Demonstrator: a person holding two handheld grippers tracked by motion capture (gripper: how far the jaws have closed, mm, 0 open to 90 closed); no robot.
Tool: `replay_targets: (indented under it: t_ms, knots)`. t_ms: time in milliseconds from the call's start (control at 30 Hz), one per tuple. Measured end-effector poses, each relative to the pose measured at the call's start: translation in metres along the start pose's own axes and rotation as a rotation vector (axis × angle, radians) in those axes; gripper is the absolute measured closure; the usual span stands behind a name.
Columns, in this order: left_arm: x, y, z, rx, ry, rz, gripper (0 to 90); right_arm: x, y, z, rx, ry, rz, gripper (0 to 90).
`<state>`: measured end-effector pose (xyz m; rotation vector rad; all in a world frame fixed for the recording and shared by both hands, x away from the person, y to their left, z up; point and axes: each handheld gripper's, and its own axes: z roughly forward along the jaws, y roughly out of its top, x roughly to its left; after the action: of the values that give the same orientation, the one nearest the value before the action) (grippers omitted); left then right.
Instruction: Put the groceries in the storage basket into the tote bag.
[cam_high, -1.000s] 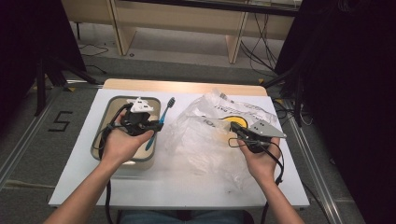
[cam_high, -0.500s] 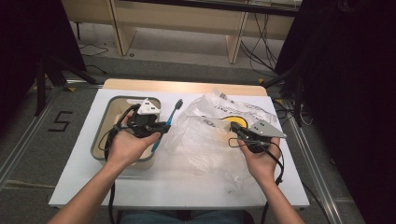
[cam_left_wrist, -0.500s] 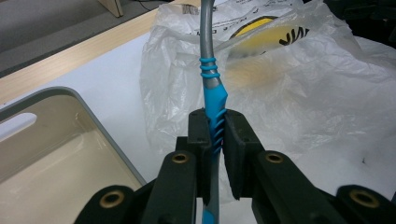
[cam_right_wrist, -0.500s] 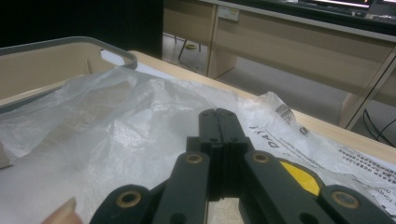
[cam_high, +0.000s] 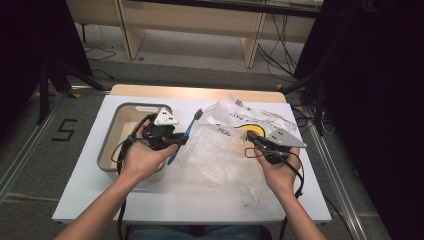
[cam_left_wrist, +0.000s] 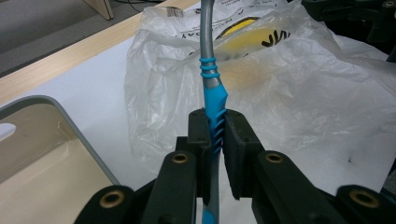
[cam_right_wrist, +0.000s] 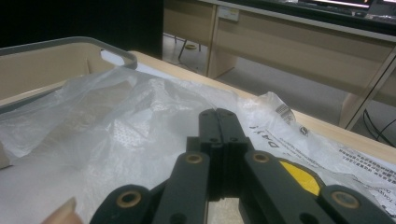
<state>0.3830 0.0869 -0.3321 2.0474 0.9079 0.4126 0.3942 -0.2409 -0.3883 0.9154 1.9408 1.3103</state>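
The left claw (cam_left_wrist: 215, 140) is clamped on the blue ribbed handle of a toothbrush (cam_left_wrist: 212, 100), which the high view shows slanting up over the white desk (cam_high: 200, 200) between the beige bin (cam_high: 115, 125) and the clear plastic bag (cam_high: 225, 155). The right claw (cam_right_wrist: 218, 126) is closed tight, and whether it pinches the bag's film cannot be told.

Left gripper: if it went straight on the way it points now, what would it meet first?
Probably the clear plastic bag: the left gripper, shut on the toothbrush, aims at it, brush leading. Depth is unclear.
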Motion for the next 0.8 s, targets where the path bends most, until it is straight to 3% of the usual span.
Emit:
replay_targets:
  t_ms: [800]
  knots:
    - [-0.020,-0.004,0.017,0.042,-0.041,0.043,81.4,0.000,0.000,0.000,-0.003,0.000,0.003,90.0]
